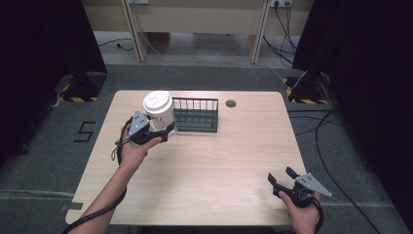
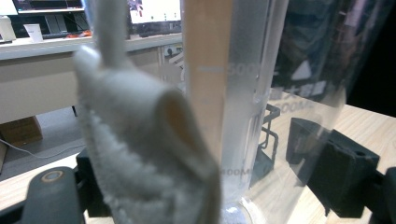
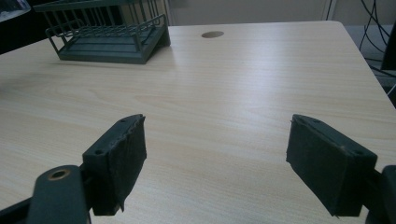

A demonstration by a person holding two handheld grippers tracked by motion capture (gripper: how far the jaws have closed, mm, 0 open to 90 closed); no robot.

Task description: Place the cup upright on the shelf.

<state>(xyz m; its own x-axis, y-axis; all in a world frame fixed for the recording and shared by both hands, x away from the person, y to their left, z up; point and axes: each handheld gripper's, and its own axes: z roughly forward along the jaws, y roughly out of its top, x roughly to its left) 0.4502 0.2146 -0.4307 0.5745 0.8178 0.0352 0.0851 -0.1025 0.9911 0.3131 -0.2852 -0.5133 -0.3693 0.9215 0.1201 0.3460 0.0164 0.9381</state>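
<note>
High view: left gripper [image 1: 163, 127] clamps the clear measuring cup [image 1: 159, 111] with white cloth [image 2: 144, 158] inside, beside the rack [image 1: 196, 115]; right gripper [image 1: 284, 179] gapes empty.

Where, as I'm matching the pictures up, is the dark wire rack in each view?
High view: rack far centre, beside the measuring cup.
Left gripper view: rack low, right of centre, behind the measuring cup.
Right gripper view: rack top left.
Shared landmark: round table hole right of it.
</note>
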